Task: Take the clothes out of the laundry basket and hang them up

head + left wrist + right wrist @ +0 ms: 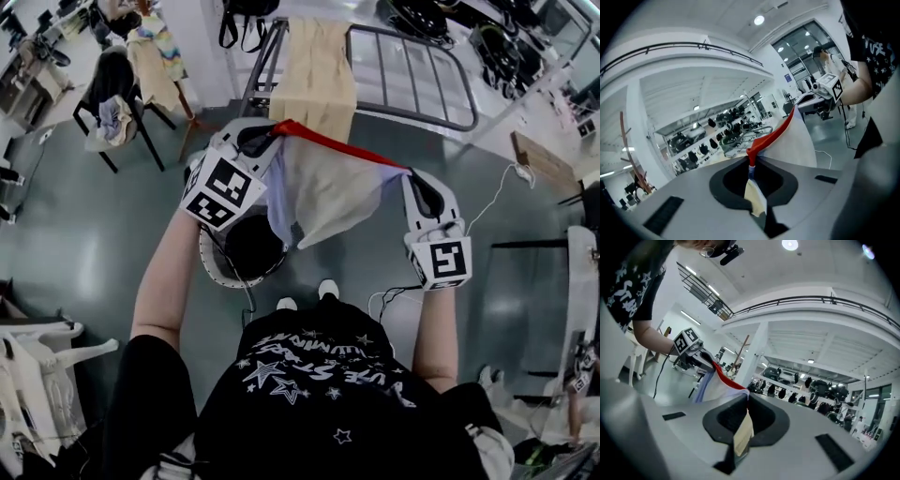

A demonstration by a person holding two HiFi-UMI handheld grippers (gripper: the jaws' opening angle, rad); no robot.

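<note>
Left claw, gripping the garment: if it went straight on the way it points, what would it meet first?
Probably the drying rack ahead, past the held garment; depth is unclear.

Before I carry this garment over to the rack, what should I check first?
1. Left gripper shut on garment: ok.
2. Right gripper shut on it: ok.
3. Red edge stretched between the grippers: ok.
4. Bare bars on rack beside the cloth: ok.
5. Basket emptied: cannot tell, its inside is dark.
</note>
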